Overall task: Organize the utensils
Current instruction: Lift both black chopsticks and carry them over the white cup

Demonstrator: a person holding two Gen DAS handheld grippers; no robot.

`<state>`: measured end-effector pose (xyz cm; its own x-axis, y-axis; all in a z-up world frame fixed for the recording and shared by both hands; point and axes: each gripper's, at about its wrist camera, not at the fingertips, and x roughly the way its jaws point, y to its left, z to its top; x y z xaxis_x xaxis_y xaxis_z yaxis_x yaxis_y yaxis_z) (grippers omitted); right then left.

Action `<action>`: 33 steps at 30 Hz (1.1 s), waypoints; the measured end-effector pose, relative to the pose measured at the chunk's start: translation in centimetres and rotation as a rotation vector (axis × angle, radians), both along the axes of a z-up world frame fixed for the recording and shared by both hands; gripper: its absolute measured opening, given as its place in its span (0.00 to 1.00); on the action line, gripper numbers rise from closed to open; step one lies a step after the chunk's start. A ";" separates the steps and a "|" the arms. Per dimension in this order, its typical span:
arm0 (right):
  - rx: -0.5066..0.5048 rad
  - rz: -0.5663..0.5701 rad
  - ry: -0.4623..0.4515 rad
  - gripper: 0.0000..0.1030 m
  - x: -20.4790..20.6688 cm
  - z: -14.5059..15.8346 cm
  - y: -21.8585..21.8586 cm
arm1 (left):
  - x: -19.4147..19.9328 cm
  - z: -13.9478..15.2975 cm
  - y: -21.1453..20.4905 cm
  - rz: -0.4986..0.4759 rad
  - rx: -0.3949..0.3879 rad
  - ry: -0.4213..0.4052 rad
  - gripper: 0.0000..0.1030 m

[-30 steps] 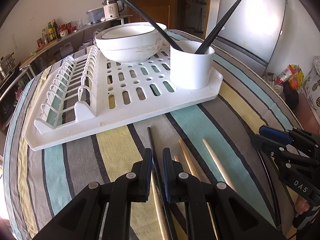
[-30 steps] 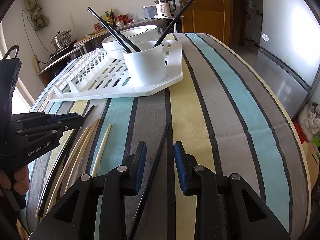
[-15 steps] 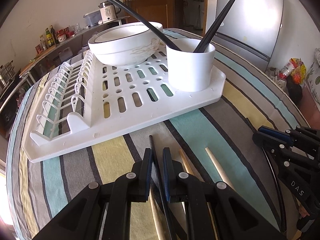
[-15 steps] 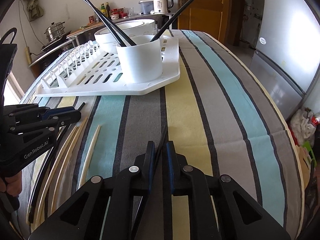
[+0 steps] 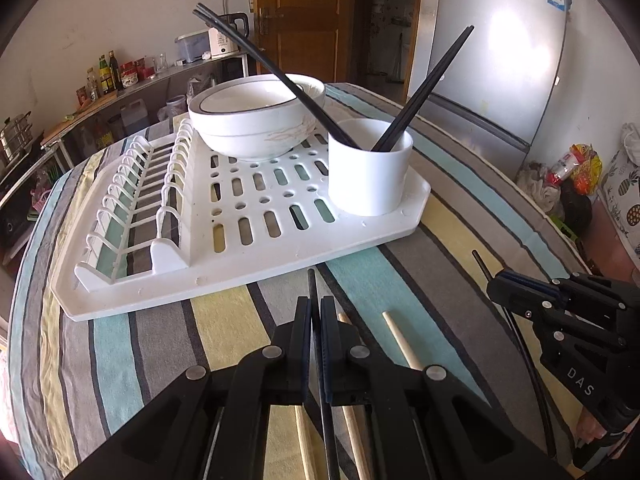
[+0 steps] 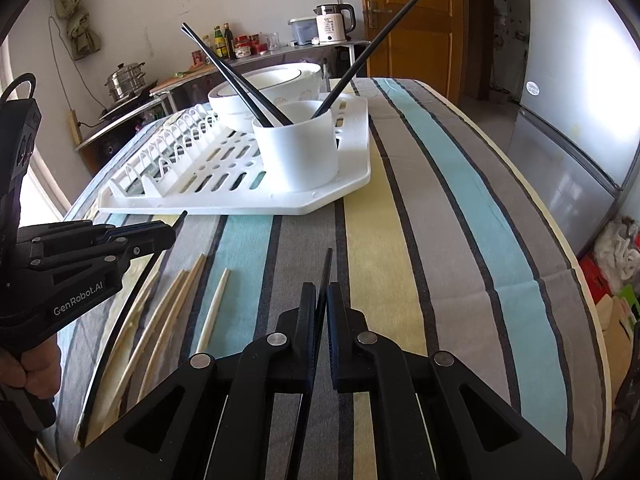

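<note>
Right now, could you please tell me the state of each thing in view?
Left tool: shut on a black chopstick.
Right tool: shut on another black chopstick.
White round plastic cup: upright, holding three black chopsticks.
White ceramic bowls: stacked upright.
Pale wooden chopsticks: lying loose.

A wooden door [image 5: 308, 20] stands beside a silver fridge [image 5: 496, 60]; a cluttered counter [image 6: 224, 64] lines the white wall [image 5: 120, 8].

Cup [image 5: 370, 176] on rack [image 5: 240, 264] right corner, bowls [image 5: 256, 120] behind; loose chopsticks [image 6: 176, 312] on tablecloth [image 6: 460, 240] before rack.
</note>
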<state>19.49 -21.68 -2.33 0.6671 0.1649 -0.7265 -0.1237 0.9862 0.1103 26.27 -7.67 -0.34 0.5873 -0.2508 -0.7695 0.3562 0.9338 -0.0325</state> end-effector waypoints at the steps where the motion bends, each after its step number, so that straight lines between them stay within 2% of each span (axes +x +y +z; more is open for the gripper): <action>1: 0.006 0.002 -0.011 0.05 -0.2 0.4 -0.1 | -0.4 0.6 0.1 -0.001 -0.009 -0.012 0.04; 19: 0.075 0.045 -0.247 0.04 -5.2 9.3 -0.3 | -6.5 11.1 3.3 0.013 -0.130 -0.218 0.04; 33: 0.085 0.056 -0.340 0.04 -7.8 12.3 -0.4 | -9.5 14.5 5.2 0.027 -0.183 -0.281 0.04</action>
<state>11.65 -22.05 9.97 0.8566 0.2584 -0.4467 -0.2208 0.9659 0.1353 16.82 -2.52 14.19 0.7785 -0.3514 -0.5201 0.3503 0.9308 -0.1046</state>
